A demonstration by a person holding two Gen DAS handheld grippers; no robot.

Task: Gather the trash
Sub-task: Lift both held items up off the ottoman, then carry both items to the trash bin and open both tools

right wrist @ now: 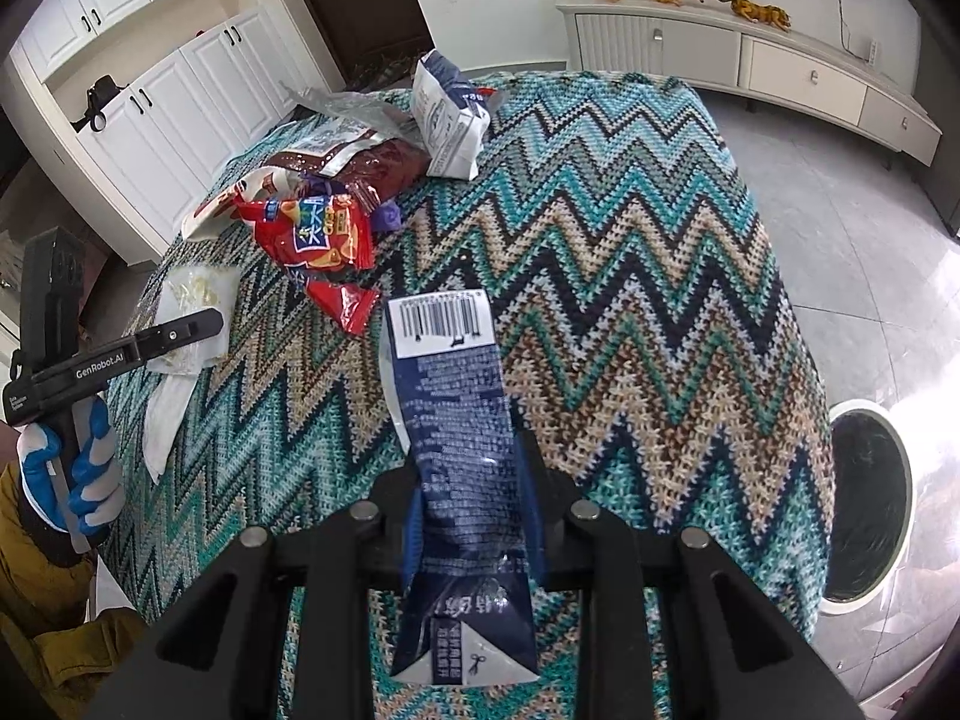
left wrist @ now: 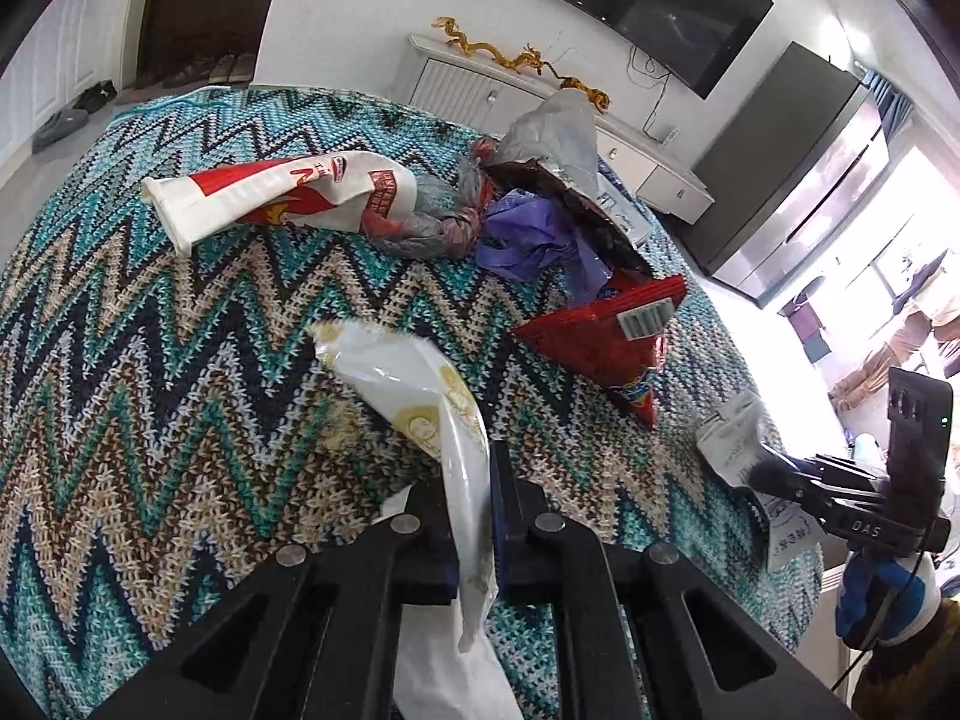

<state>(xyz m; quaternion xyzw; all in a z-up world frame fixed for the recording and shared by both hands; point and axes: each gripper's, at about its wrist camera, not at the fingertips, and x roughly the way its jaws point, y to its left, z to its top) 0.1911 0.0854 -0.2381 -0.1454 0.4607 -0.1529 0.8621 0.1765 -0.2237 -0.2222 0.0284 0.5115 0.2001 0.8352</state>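
Now the left gripper pinches a white wrapper, lower centre. Right gripper clamps a navy packet; more litter lies upper left on the tabletop.

"GenRobot.AI" — left tongs; "DAS" — right tongs.

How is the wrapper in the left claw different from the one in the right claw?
The white wrapper is white with gold marks and torn open at its far end; the dark blue wrapper is navy with white print and a barcode. The white one curls over; the blue one sticks out straighter. Both are pinched in shut claws, left and right.
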